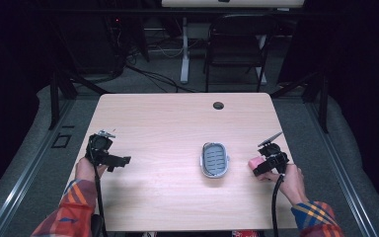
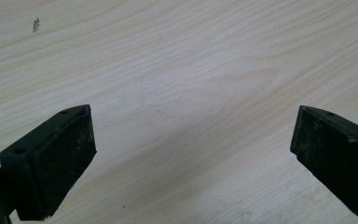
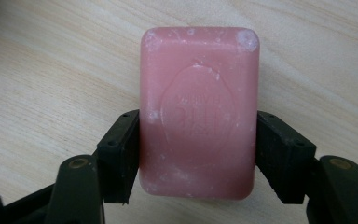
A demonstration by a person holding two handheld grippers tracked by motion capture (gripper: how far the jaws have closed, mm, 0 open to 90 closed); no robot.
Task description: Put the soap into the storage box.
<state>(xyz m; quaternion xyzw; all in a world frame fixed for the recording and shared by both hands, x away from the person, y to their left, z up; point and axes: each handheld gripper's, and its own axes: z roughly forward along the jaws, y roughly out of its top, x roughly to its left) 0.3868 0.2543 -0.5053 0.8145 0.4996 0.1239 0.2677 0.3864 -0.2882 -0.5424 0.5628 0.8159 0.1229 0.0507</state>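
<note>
the right hand-held gripper (image 3: pixel 196 154) has its pads clamped on the pink soap bar (image 3: pixel 198 112), which lies on the counter (image 1: pixel 168 123) just right of the grey soap dish (image 1: pixel 214 159). moving it into the dish looks still to do. the left hand-held gripper (image 2: pixel 193 154) gapes empty, well left of the dish.

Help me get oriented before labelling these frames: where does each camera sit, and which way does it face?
High view: above the person's side, facing forward and down on the table; forearms, left gripper, right gripper, soap dish.
Left gripper view: rides on the left gripper, facing bare tabletop; jaws apart.
Right gripper view: rides on the right gripper, jaws pressing the pink soap.
Shared: high and right gripper views show the soap.
</note>
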